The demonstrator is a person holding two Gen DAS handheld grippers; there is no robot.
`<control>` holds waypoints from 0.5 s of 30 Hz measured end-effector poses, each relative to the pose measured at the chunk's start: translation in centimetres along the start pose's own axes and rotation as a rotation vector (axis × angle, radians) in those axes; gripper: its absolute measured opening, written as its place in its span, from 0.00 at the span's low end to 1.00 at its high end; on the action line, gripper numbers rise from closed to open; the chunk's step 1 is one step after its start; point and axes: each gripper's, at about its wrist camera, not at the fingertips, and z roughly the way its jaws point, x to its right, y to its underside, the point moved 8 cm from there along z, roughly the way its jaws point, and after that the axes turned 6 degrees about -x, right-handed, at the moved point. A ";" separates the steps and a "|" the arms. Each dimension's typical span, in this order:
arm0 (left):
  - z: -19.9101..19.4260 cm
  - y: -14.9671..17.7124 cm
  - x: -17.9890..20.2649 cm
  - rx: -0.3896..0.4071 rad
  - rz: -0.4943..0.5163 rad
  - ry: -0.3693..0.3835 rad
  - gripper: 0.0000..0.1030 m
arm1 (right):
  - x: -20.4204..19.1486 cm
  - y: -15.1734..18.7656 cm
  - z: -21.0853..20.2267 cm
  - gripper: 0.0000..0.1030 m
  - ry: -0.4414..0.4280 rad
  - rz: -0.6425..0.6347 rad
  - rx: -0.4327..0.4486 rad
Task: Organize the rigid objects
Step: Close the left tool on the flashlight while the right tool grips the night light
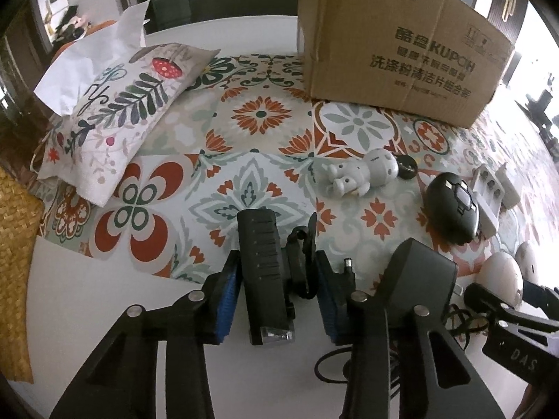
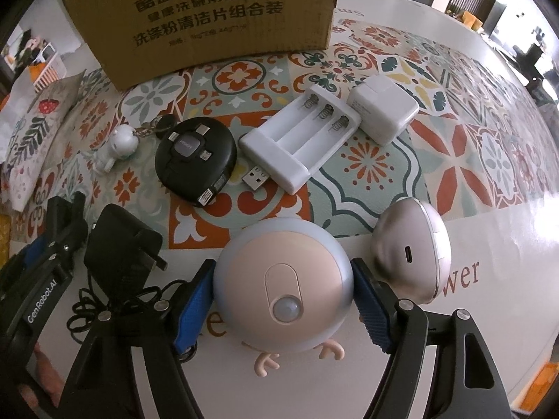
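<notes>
My left gripper (image 1: 277,293) is shut on a black bike light (image 1: 267,272) with a clip mount, just above the white table. My right gripper (image 2: 283,300) is shut on a round pink sensor night light (image 2: 283,282) with small antlers. A second round light (image 2: 412,248) lies tilted just right of it. A black plug adapter (image 2: 120,244) with a coiled cable sits left of the right gripper and also shows in the left wrist view (image 1: 419,272). The cardboard box (image 1: 394,42) stands at the back, also in the right wrist view (image 2: 209,17).
On the patterned mat (image 1: 258,111) lie a white figurine keychain (image 1: 363,173), a black round cable hub (image 2: 195,155), a white battery charger (image 2: 304,136) and a white power cube (image 2: 382,110). A floral pillow (image 1: 115,115) lies far left, a woven basket (image 1: 14,262) at the left edge.
</notes>
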 end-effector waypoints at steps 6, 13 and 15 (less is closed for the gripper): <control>-1.8 0.4 0.2 0.034 0.018 0.004 0.36 | 0.6 0.6 -0.8 0.73 -0.014 -0.010 0.006; -4.4 0.6 0.5 0.072 0.033 0.017 0.36 | 0.9 0.8 -3.4 0.73 -0.028 -0.043 0.070; -5.3 0.9 0.8 0.080 0.034 0.028 0.36 | 0.9 0.8 -4.2 0.73 -0.036 -0.049 0.091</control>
